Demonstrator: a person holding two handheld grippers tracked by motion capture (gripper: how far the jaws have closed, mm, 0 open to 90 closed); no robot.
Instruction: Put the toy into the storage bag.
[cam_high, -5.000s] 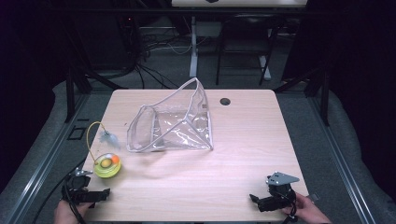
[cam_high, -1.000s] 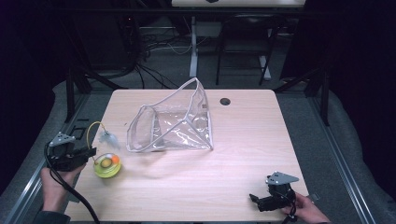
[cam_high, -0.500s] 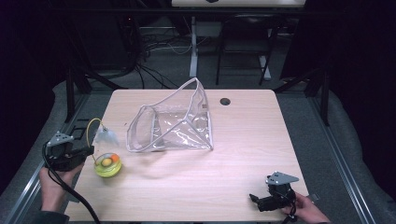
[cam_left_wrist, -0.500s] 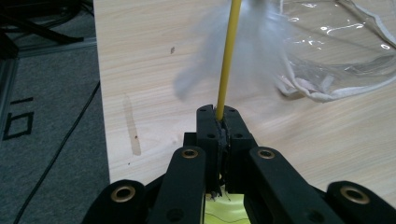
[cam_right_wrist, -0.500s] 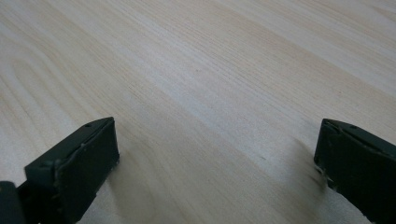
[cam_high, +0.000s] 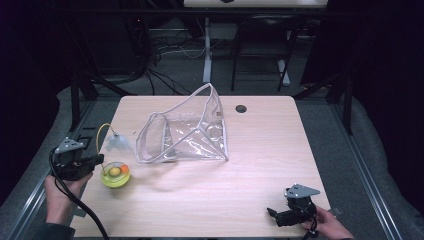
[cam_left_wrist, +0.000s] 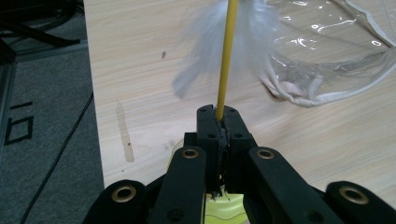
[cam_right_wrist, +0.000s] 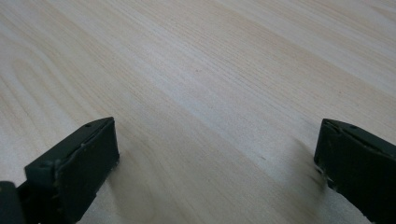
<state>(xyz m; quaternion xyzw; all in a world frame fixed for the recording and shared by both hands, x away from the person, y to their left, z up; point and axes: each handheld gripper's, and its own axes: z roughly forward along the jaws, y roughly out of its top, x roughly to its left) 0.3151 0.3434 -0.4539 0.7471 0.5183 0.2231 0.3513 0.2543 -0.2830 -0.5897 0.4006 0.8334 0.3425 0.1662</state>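
Observation:
A toy with a yellow-green bowl base (cam_high: 115, 174) holding small orange and yellow balls sits near the table's left edge. A thin yellow wire (cam_high: 99, 132) arcs up from it to a white feather (cam_high: 116, 142). My left gripper (cam_high: 97, 160) is just left of the base, shut on the yellow wire (cam_left_wrist: 227, 51), which rises from between its jaws (cam_left_wrist: 219, 114) with the feather (cam_left_wrist: 205, 51) blurred behind. A clear plastic bag (cam_high: 185, 132) lies open at the table's middle. My right gripper (cam_high: 272, 212) rests open at the front right, its jaws (cam_right_wrist: 217, 149) wide apart over bare wood.
The bag's white-trimmed rim (cam_left_wrist: 327, 88) lies just beyond the feather. A black round grommet (cam_high: 241, 108) sits at the table's back. The left table edge (cam_left_wrist: 91, 93) drops to grey floor with cables. Bare wood spans the space between both grippers.
Five seconds ago my left gripper lay at the front left corner; it has since moved up beside the toy and shut on the wire. The right gripper has stayed put.

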